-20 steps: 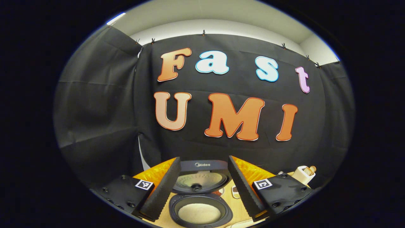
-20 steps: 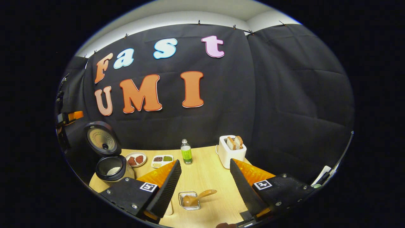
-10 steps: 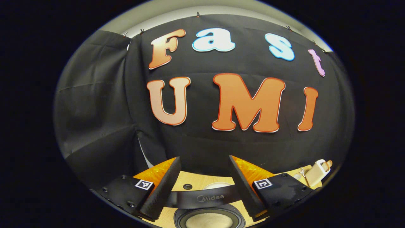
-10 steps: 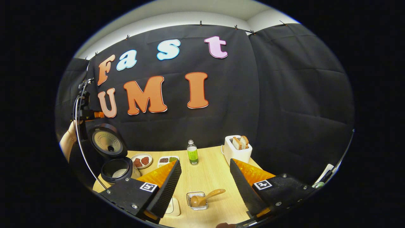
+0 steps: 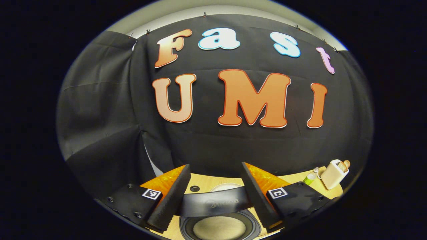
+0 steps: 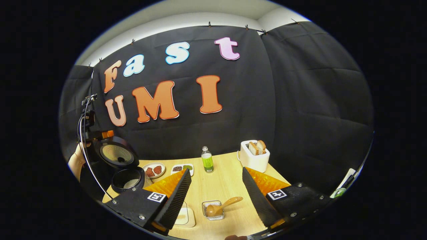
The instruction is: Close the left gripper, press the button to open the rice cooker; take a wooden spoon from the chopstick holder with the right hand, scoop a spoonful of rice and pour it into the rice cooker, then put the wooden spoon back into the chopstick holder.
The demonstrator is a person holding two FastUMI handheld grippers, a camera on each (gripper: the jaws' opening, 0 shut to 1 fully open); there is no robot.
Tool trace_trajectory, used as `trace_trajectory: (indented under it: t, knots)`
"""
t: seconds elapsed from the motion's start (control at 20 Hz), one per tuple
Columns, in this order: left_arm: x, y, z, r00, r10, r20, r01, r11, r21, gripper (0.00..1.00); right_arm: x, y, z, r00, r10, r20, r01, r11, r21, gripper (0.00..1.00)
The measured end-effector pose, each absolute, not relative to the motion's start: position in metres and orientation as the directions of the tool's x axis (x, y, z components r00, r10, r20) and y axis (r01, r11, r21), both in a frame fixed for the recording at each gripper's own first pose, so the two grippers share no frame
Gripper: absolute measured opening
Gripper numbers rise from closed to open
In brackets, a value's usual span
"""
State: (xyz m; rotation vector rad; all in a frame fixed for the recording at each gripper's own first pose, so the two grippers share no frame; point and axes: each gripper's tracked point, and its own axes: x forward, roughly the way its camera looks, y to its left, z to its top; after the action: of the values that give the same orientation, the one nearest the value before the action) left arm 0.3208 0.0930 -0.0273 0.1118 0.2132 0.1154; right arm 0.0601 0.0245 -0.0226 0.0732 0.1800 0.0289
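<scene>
Left gripper (image 5: 215, 193): jaws wide apart, holding nothing; fingers at the bottom centre of the left gripper view, framing the raised lid's top edge.
Dark round rice cooker (image 5: 220, 226): lid open; pot with pale rice at the bottom edge of the left gripper view. In the right gripper view it stands at lower left (image 6: 127, 179), lid tilted up behind the pot.
Right gripper (image 6: 217, 190): jaws wide apart, empty; fingers at the bottom centre of the right gripper view, above the light wooden table (image 6: 222, 185).
Brown wooden spoon (image 6: 222, 206): bowl end down in the small clear square chopstick holder (image 6: 212, 214), handle leaning to the right; seen low between the right gripper's fingers, touching neither.
Pale square dish (image 6: 184, 217): just left of the holder, partly hidden behind the left-hand finger.
Far table: green bottle (image 6: 207, 160), white toaster with bread slices (image 6: 254, 156), round plate (image 6: 155, 169) and divided tray (image 6: 181, 168) beside the cooker.
Person's hand (image 6: 77, 159): at the left edge, behind the cooker.
</scene>
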Motion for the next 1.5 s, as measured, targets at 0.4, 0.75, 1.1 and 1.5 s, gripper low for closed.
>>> trace_trajectory:
  t: [0.4,0.75,1.1,1.5]
  knots:
    - [0.217,0.059,-0.12,0.941,0.111,-0.32,-0.082,0.991,0.102,1.0,0.056,0.029,-0.034,0.97,0.106,-0.218,-0.09,0.992,0.086,0.95]
    - [0.176,0.061,-0.187,0.941,0.16,-0.297,-0.122,0.982,0.141,0.96,0.052,0.019,-0.042,0.96,0.138,-0.243,-0.119,0.989,0.09,0.95]
    - [0.164,0.063,-0.222,0.934,0.195,-0.299,-0.145,0.973,0.181,1.0,0.048,0.005,-0.059,0.948,0.145,-0.284,-0.121,0.987,0.101,0.95]
    - [0.16,0.066,-0.239,0.934,0.192,-0.3,-0.139,0.972,0.189,1.0,0.047,0.002,-0.066,0.943,0.144,-0.299,-0.119,0.988,0.101,0.95]
